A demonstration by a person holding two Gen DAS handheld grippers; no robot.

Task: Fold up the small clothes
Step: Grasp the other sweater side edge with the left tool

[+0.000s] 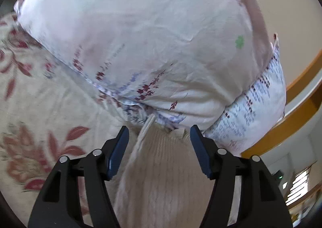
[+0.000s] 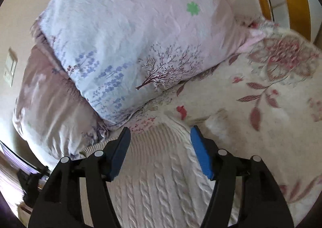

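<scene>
No readable writing shows on anything. A cream knitted sweater [image 2: 161, 177] lies on the floral bedspread [image 2: 261, 107], its far edge up against the pillow [image 2: 130, 36]. The right gripper [image 2: 160, 137] hangs over its cable-knit with jaws spread wide, holding nothing. The left gripper [image 1: 159, 137] is likewise wide apart above the ribbed knit [image 1: 161, 167], apparently not touching; only this blurred view shows a wooden bed frame [image 1: 291, 117] beyond the pillow [image 1: 140, 36].
</scene>
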